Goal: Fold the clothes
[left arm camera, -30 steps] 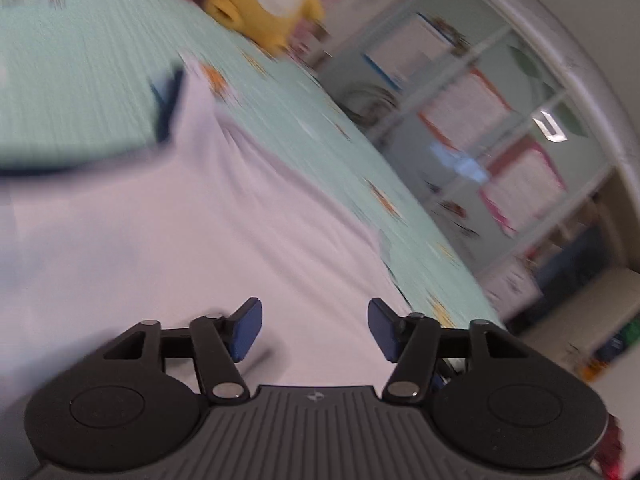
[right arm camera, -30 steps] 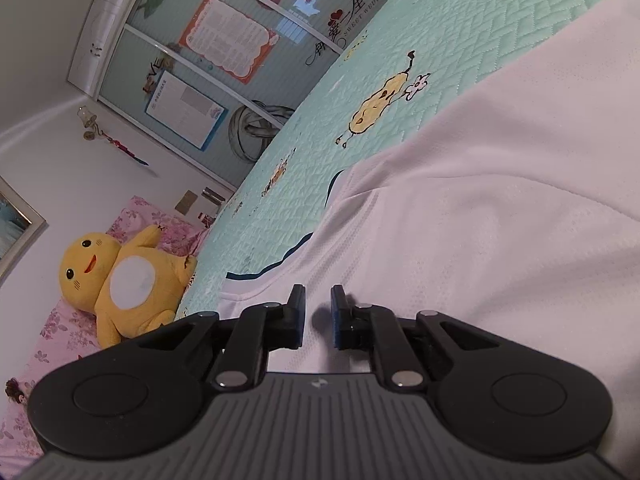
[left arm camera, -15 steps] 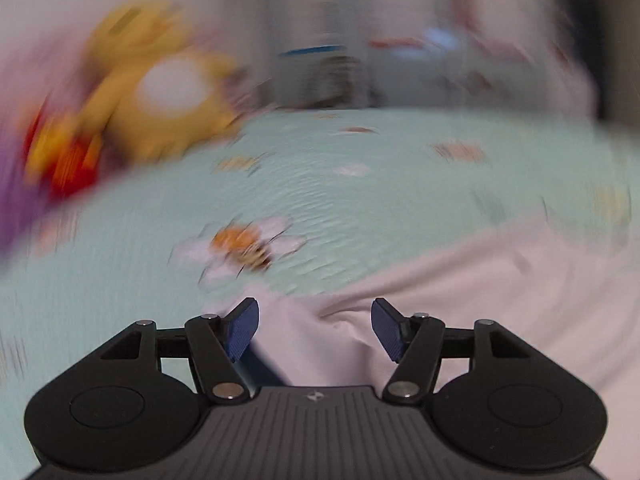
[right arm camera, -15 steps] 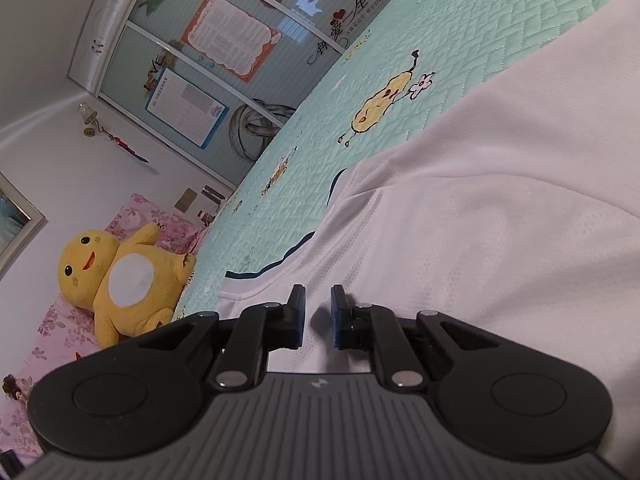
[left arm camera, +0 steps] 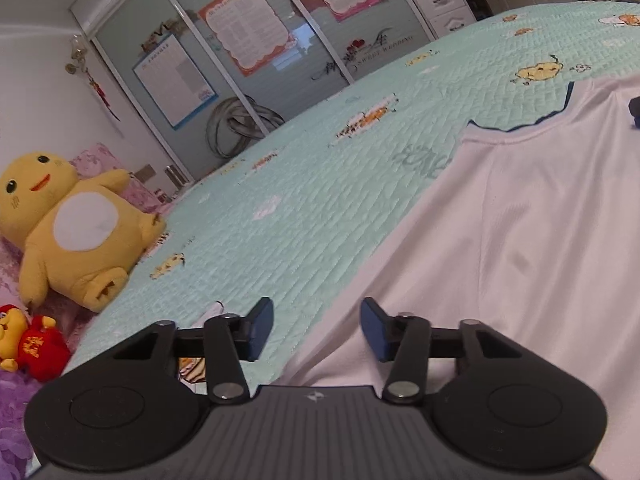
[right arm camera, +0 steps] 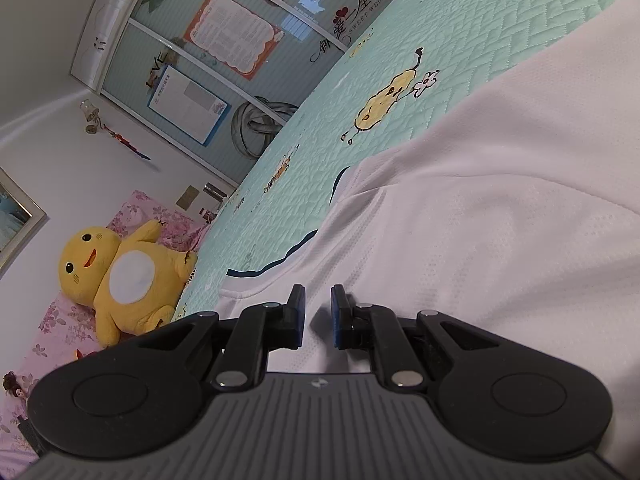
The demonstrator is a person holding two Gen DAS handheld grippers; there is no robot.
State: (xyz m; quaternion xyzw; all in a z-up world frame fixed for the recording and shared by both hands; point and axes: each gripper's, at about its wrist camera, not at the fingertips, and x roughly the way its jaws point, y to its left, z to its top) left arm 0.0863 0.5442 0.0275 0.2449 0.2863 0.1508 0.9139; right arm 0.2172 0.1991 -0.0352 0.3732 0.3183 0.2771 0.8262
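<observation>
While the left hand-held gripper (left arm camera: 317,328) hangs low over the edge of the white shirt (left arm camera: 520,240), its jaws are closing from a middling gap, and the shirt's side edge runs between the two blue pads (left arm camera: 262,328) without either pad pressing on it. One pad sits over the bed cover, the other over the white cloth. The right hand-held gripper (right arm camera: 318,316) has its jaws drawn narrow, with white fabric showing in the slim gap between them; whether the pads actually pinch the cloth cannot be told from this view.

The shirt lies spread on the bed (left arm camera: 300,208), filling the right and lower part of both views. Its cloth is mostly flat, with a few soft creases running away from the grippers. Farther along, a dark blue trim (right arm camera: 276,260) lines the curved openings at the shirt's far end, where the cloth meets the pale green quilted cover printed with small yellow cartoon figures (right arm camera: 384,100).

Beyond the shirt, at the left end of the bed, a yellow plush toy (left arm camera: 76,228) with a white belly sits against pink flowered bedding (right arm camera: 60,320). A smaller red and yellow toy (left arm camera: 28,344) lies just beside it in the left view. Farthest back stands a wardrobe with sliding glass doors (left arm camera: 240,60), papered with posters.
</observation>
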